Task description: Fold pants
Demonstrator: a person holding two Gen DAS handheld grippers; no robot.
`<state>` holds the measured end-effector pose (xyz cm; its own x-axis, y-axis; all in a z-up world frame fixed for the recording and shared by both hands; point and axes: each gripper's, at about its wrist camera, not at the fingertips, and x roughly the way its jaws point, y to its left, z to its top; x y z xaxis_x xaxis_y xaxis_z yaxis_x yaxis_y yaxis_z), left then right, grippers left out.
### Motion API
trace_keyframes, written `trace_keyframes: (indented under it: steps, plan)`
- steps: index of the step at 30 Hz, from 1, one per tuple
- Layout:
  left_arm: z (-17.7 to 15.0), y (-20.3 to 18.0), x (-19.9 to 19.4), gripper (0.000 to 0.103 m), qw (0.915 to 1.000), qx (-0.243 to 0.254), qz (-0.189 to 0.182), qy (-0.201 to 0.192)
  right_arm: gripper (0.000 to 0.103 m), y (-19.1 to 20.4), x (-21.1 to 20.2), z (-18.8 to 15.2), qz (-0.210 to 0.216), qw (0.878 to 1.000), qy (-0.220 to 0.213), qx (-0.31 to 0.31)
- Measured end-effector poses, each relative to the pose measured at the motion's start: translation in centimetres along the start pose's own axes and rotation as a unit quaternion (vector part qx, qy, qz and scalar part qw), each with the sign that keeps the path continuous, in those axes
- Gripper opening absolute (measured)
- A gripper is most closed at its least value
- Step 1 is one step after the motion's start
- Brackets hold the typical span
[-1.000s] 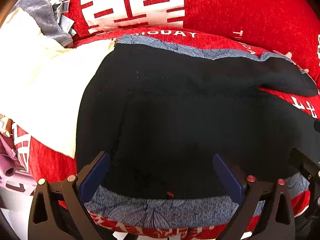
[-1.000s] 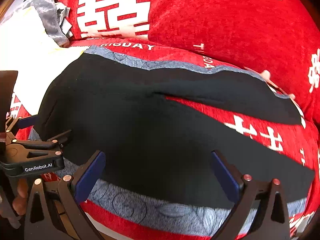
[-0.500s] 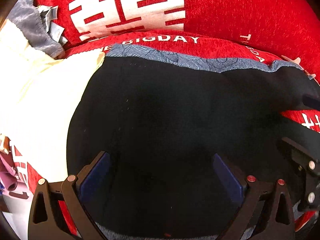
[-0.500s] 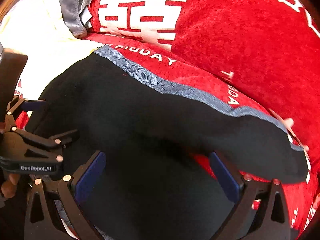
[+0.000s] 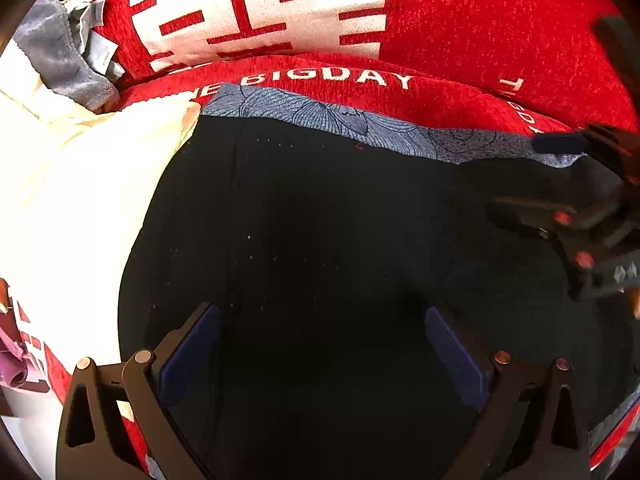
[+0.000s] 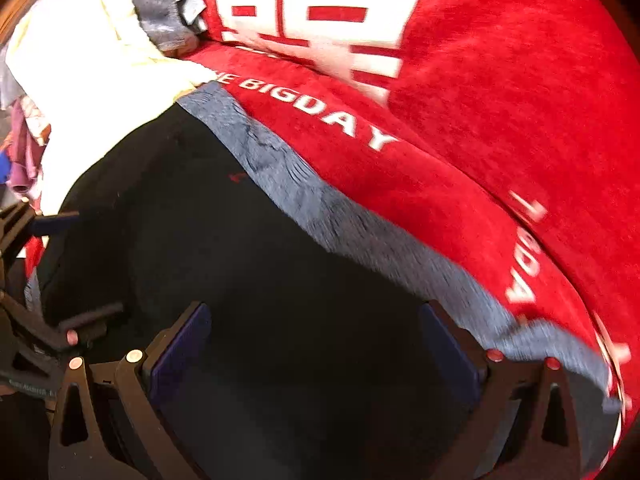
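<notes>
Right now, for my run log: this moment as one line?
step: fold pants | left tool: open over black pants | right tool: open over pants | surface: red cover

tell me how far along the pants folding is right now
Done: the black pants lie spread flat over the blue-grey patterned cloth on the red cover. In hand: nothing. The left gripper and right gripper both hover open above the fabric, gripping none of it. Left: no finished fold is visible, so the folding itself apparently remains.
</notes>
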<state>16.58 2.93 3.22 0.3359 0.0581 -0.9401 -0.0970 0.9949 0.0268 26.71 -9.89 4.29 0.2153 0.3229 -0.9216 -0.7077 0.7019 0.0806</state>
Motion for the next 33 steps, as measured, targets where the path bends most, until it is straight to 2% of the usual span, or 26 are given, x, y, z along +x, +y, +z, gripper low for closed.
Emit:
trace_keyframes:
  steps: [6,10,12,15,16,17,18,19,21,22,26,28,33]
  plan:
    - [0.7,0.6,0.3,0.103,0.9999,-0.011,-0.007,0.003,0.103,-0.9,4.3,3.9,0.073,0.996,0.035,-0.047]
    - [0.8,0.9,0.5,0.103,0.9999,-0.011,-0.012,0.005,0.103,-1.4,7.3,5.7,0.09,0.991,0.071,-0.076]
    - [0.9,0.9,0.6,0.103,0.9999,-0.007,-0.012,0.005,0.103,-2.0,8.8,6.1,0.102,0.988,0.094,-0.074]
    - [1.1,1.1,0.7,0.103,0.9998,-0.009,-0.017,0.008,0.102,-2.5,9.4,6.7,0.13,0.986,0.085,-0.058]
    - [1.2,1.3,0.7,0.103,0.9997,-0.013,-0.019,0.009,0.094,-2.5,9.4,6.7,0.143,0.984,0.085,-0.055]
    - [1.4,1.5,0.7,0.103,0.9996,-0.017,-0.022,0.01,0.072,-2.1,9.4,6.5,0.168,0.98,0.091,-0.062]
    - [1.5,1.7,0.7,0.103,0.9993,-0.023,-0.026,0.011,0.065,-1.8,9.3,6.4,0.176,0.977,0.095,-0.069]
    - [1.6,1.8,0.7,0.103,0.9991,-0.029,-0.03,0.013,0.057,-1.4,8.9,6.2,0.169,0.978,0.088,-0.079]
    - [2.1,2.4,0.5,0.103,0.9974,-0.049,-0.048,0.021,0.028,-0.9,8.0,6.0,0.147,0.981,0.079,-0.097]
    - [2.3,2.7,0.4,0.103,0.996,-0.061,-0.06,0.024,0.008,-0.9,7.4,5.9,0.13,0.984,0.072,-0.1]
    - [4.0,4.0,-0.5,0.103,0.9855,-0.126,-0.108,0.036,0.008,0.1,3.1,4.5,0.116,0.988,0.008,-0.103]
    - [5.4,4.4,-1.0,0.103,0.9804,-0.155,-0.117,0.03,0.008,1.6,1.0,3.3,0.093,0.989,-0.024,-0.112]
    - [8.4,5.2,-1.4,0.103,0.9635,-0.226,-0.142,0.023,0.008,3.4,-1.8,1.1,0.037,0.987,-0.066,-0.142]
